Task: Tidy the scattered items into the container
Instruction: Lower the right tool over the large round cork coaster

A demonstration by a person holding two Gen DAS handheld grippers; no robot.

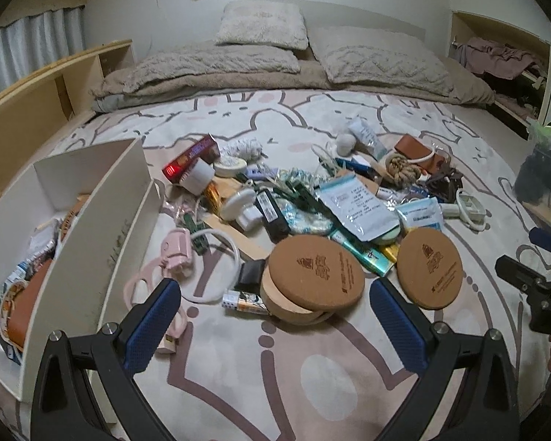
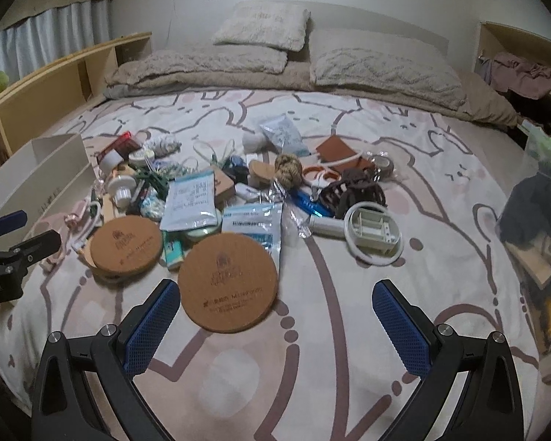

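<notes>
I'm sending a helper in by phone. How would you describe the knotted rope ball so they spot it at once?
On the bed, look at the far side of the clutter pile, toward the pillows. The rope ball lies there just left of the brown leather piece. It is the only tan, braided, fist-like knot; the white ball behind it is smooth.

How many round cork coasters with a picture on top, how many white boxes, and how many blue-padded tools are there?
Round brown cork coasters with a printed top showing: 2
White open container: 1
Blue-padded tools: 2, the left tool and the right tool
Total: 5
</notes>
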